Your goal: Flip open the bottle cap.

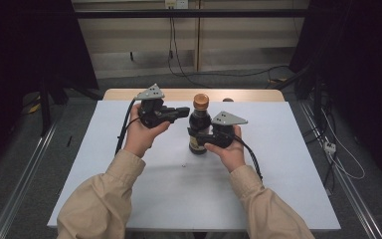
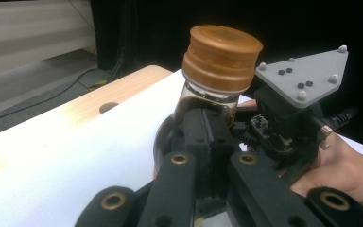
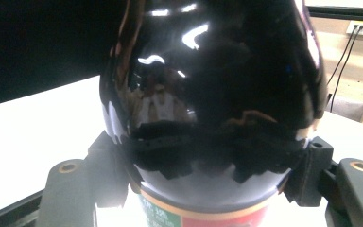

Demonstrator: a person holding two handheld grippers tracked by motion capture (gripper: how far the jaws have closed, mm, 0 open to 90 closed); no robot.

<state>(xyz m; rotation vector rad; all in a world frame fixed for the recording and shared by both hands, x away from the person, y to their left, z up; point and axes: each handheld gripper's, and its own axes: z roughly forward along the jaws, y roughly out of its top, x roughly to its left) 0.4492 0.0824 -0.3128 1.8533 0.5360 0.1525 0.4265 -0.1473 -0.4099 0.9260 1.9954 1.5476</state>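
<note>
Bottle (image 1: 198, 130) work is at an early stage, as far as these views let me judge. The dark glass bottle stands upright on the white bench (image 1: 129, 189), toward the far middle of it, with its brown screw cap (image 1: 201, 101) on the neck; in the left gripper view the cap (image 2: 221, 57) sits square and looks fully seated, with no gap I can make out beneath it.

The right hand-held gripper (image 1: 210, 138) is clamped around the body of the bottle, just above the red and green label (image 3: 189, 218). In the right gripper view its 2 jaws press on either side of the glossy belly (image 3: 208, 94), so the steadying hold appears to be in place.

The left hand-held gripper (image 1: 183, 111) is held to the left of the neck, level with it and pointing at it. Its jaws are clenched together, and in the left gripper view the tips (image 2: 208, 125) lie against or just before the clear neck, below the cap rather than on it. Whether they actually touch the glass I cannot tell.

So 1 part looks done: the bottle is secured. What seems left is everything about the cap, since the left jaws would have to spread and take hold of it before any turning can begin.
</note>
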